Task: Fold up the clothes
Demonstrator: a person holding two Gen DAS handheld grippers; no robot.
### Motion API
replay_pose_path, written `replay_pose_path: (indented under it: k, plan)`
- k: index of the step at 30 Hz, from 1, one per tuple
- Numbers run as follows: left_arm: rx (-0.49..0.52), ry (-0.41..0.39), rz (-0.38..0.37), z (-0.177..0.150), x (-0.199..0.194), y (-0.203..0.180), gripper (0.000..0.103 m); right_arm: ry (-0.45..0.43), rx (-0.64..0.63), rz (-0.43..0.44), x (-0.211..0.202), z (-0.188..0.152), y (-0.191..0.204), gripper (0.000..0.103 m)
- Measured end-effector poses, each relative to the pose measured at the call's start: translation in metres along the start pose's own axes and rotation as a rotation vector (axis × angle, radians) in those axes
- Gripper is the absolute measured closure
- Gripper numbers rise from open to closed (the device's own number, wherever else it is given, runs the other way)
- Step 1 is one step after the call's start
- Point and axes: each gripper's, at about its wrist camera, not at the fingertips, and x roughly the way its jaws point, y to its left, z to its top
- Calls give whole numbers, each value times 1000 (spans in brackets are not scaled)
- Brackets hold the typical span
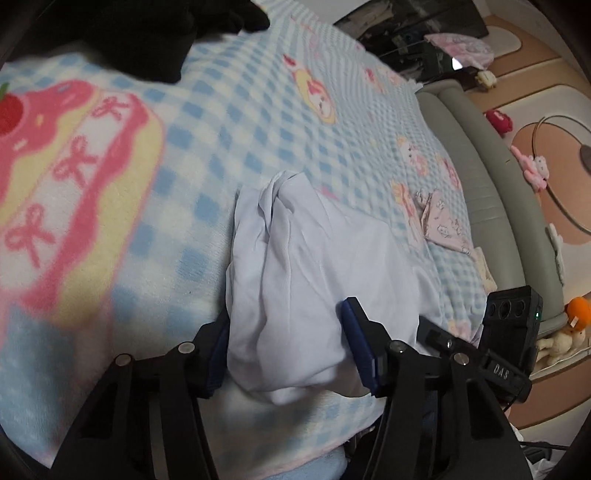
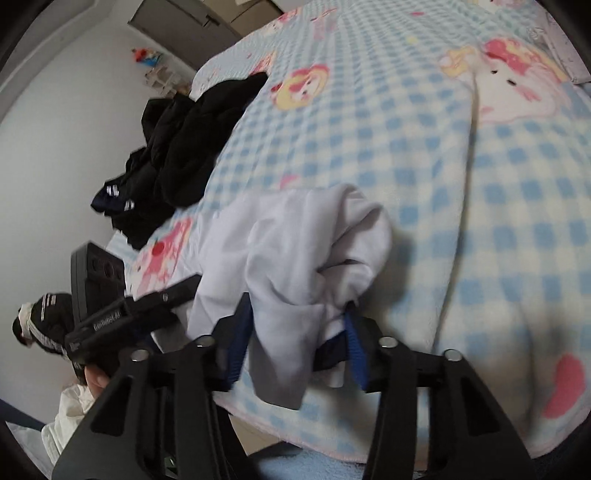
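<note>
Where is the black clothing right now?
In the right wrist view the black clothing lies heaped at the left edge of the checked blanket, beyond the white garment; the left wrist view shows it at the top left.

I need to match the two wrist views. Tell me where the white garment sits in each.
Left wrist: white garment lower centre, between the left gripper's fingers.
Right wrist: white garment centre, reaching down between the right gripper's fingers.
Shared landmark: black clothes on the checked blanket.
</note>
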Motion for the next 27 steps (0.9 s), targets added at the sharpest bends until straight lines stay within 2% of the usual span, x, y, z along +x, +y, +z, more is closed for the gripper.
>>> replay_pose_path:
  k: [2, 3, 4, 5, 6, 8, 10, 12, 15, 20, 22, 25, 27]
  plan:
    - [83, 25, 61, 1, 2, -17, 55, 5, -22, -42, 6, -2, 5, 61]
    - [140, 44, 101, 2, 5, -28, 55, 11, -49, -68, 9, -4, 9, 57]
    - [161, 63, 129, 5, 10, -30, 52, 18, -69, -93, 15, -4, 10, 48]
    - [178, 81, 155, 7, 15, -32, 50, 25, -89, -117, 20, -4, 10, 44]
    - [146, 97, 145, 10, 20, -27, 46, 32, -108, -142, 26, -3, 10, 40]
    - [94, 100, 82, 13, 22, -14, 45, 53, 9, -67, 27, -1, -8, 43]
    - [72, 87, 47, 12, 20, -12, 46, 53, 21, -35, 22, -2, -10, 53]
    - [94, 84, 72, 11, 17, -20, 50, 40, -34, -20, 15, -4, -1, 64]
    - [148, 60, 87, 11, 4, -41, 60, -5, -38, 59, 0, -2, 5, 69]
    - [215, 20, 80, 12, -11, -83, 63, -81, -20, 11, -32, 8, 10, 73]
    - [244, 12, 70, 14, -12, -103, 63, -131, -23, 29, -53, 11, 10, 73]
    - [285, 19, 22, 19, -2, -146, 63, -186, -44, 10, -93, 19, -1, 73]
    - [335, 25, 19, 20, 13, -180, 63, -220, -17, -10, -116, 29, -18, 73]
